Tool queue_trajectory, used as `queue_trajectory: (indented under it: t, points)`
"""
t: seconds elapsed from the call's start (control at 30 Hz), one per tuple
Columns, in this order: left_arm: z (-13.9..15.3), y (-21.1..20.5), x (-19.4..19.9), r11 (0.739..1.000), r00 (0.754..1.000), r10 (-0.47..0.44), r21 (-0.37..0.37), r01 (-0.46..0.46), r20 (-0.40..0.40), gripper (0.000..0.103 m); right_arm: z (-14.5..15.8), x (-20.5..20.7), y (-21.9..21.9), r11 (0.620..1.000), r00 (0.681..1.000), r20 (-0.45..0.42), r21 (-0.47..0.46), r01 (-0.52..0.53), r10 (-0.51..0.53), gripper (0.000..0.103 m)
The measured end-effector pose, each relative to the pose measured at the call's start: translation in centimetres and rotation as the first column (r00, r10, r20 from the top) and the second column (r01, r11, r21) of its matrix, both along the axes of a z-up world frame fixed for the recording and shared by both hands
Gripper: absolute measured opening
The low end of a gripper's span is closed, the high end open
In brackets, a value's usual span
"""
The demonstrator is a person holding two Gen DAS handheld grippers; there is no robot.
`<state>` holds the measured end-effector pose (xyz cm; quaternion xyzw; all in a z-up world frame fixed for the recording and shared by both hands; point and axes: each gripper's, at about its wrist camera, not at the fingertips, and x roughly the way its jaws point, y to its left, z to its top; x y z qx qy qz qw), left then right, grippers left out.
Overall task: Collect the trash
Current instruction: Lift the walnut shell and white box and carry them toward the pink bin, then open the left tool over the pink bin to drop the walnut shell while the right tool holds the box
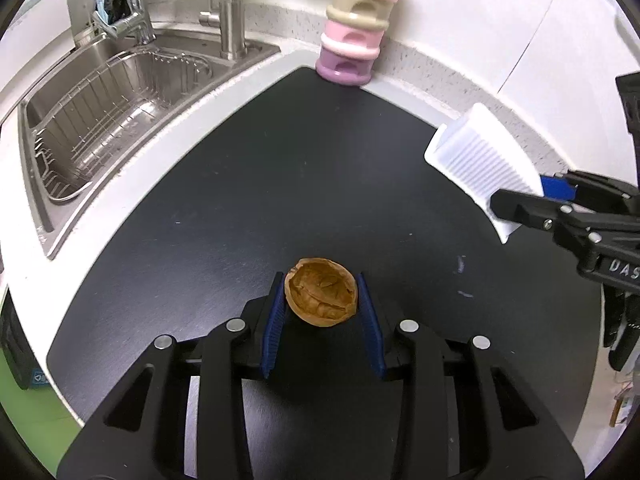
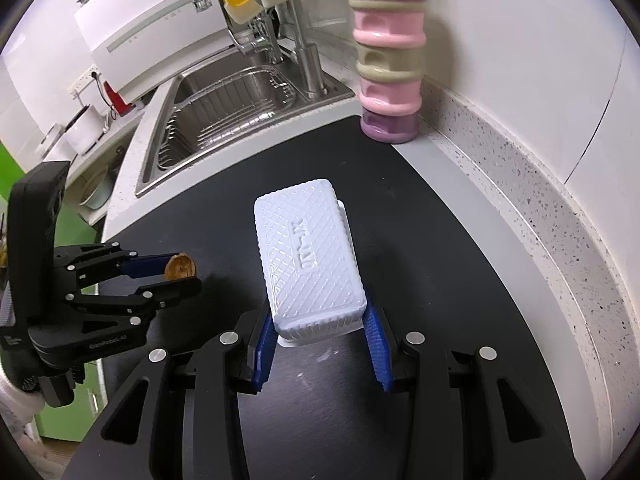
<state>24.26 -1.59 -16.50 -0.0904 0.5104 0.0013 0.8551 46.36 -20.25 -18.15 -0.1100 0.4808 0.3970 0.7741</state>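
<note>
Half a brown walnut shell (image 1: 320, 296) sits between the blue pads of my left gripper (image 1: 320, 280), which is shut on it from both sides, just above the black mat (image 1: 240, 200). In the right wrist view the same shell (image 2: 181, 267) shows at the tips of the left gripper (image 2: 185, 274) on the left. My right gripper (image 2: 319, 312) is shut on the near end of a white ribbed plastic box (image 2: 308, 248), held tilted with its patterned face up. In the left wrist view that box (image 1: 480, 160) and the right gripper (image 1: 520, 196) are at the right.
A steel sink (image 1: 44, 184) with a wire rack and faucet (image 1: 232, 20) lies at the back left. A stacked pink, beige and purple container (image 1: 352, 40) stands at the mat's far corner by the white wall. A speckled counter edge (image 2: 540, 220) runs along the right.
</note>
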Motion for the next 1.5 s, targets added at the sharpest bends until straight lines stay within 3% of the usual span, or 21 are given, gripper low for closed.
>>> queue_trajectory:
  t: [0.23, 0.53, 0.73, 0.9, 1.07, 1.23, 1.5]
  points:
    - [3.3, 1.5, -4.4, 0.999, 0.998, 0.044, 0.001, -0.044, 0.039, 0.036, 2.8, -3.8, 0.6, 0.999, 0.999, 0.032, 0.016, -0.039, 0.038, 0.039]
    - [7.7, 5.3, -14.3, 0.985, 0.981, 0.167, 0.022, -0.170, 0.096, 0.036, 6.3, -11.5, 3.9, 0.984, 0.984, 0.068, 0.064, -0.168, 0.164, 0.039]
    - [9.0, 8.9, -22.9, 0.955, 0.951, 0.291, 0.030, -0.296, 0.109, 0.036, 7.9, -18.7, 9.0, 0.944, 0.947, 0.084, 0.095, -0.316, 0.309, 0.039]
    - [8.7, 12.8, -30.7, 0.914, 0.911, 0.402, 0.024, -0.406, 0.097, 0.036, 7.6, -25.0, 14.6, 0.897, 0.902, 0.081, 0.103, -0.430, 0.423, 0.039]
    - [6.5, 17.0, -37.4, 0.868, 0.866, 0.496, 0.010, -0.497, 0.058, 0.036, 5.7, -30.2, 20.2, 0.861, 0.866, 0.057, 0.091, -0.501, 0.498, 0.039]
    - [1.9, 21.0, -41.4, 0.839, 0.839, 0.544, -0.010, -0.544, 0.010, 0.036, 1.1, -35.0, 26.5, 0.830, 0.831, 0.043, 0.042, -0.556, 0.555, 0.039]
    - [-12.0, 26.8, -42.9, 0.809, 0.810, 0.576, -0.062, -0.585, -0.112, 0.036, -10.2, -38.2, 32.6, 0.813, 0.814, -0.031, -0.051, -0.580, 0.580, 0.039]
